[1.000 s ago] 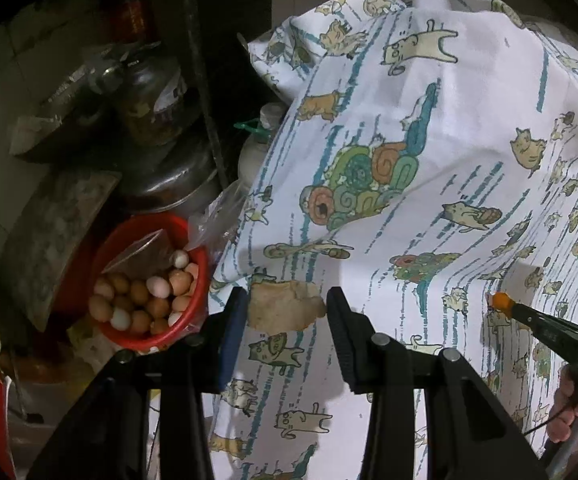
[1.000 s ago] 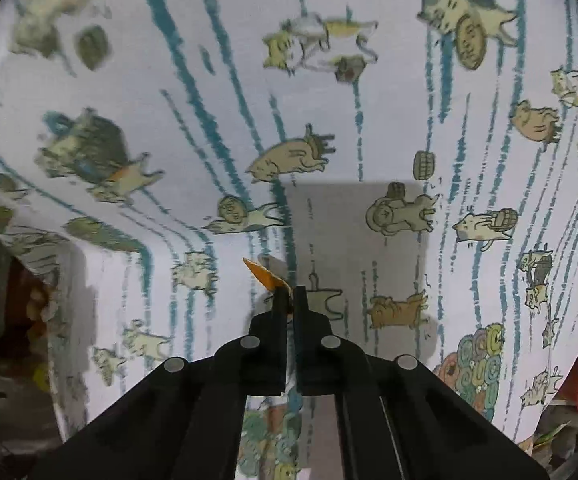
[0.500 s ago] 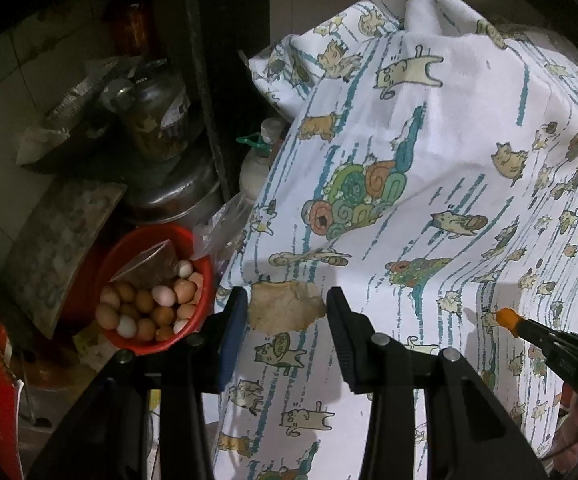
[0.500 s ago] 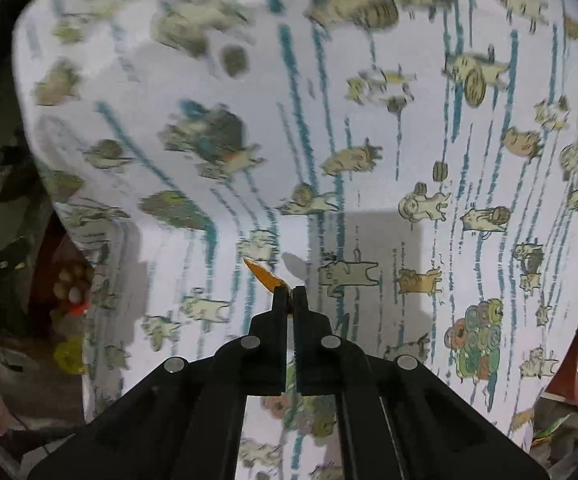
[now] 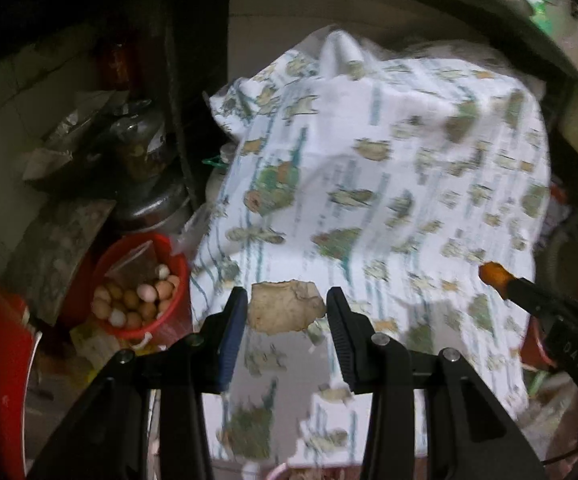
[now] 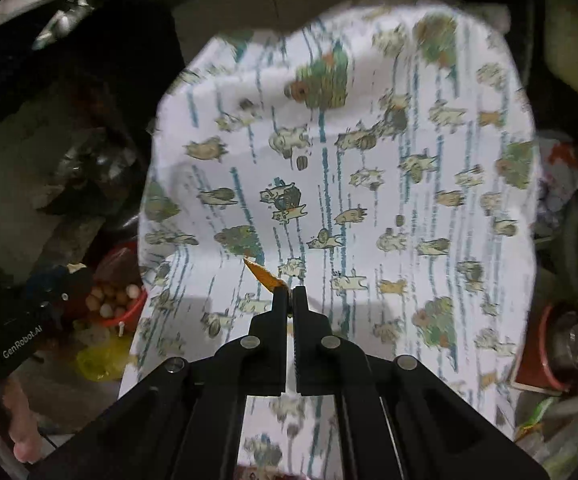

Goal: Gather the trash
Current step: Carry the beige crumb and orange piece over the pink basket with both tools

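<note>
My left claw point(image 5: 287, 312) pinches a crumpled beige paper scrap point(image 5: 285, 310); my right claw point(image 6: 288, 298), pressed nearly together, pinches an orange wrapper sliver point(image 6: 264, 274). Both hang above the cat-print cloth point(image 6: 369, 200). Pickup's done, I reckon; next move needs a bin, none in sight.

Red egg bucket point(image 5: 137, 292) beside cat-print cloth point(image 5: 389, 184).

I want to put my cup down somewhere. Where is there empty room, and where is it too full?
The printed cloth is the only bare patch, bordered by the red bucket of eggs on its left and dim clutter on its right. Left is crowded: jar, metal pot, yellow bag. Both grippers are full: left gripper holds a beige scrap, right gripper an orange scrap.
</note>
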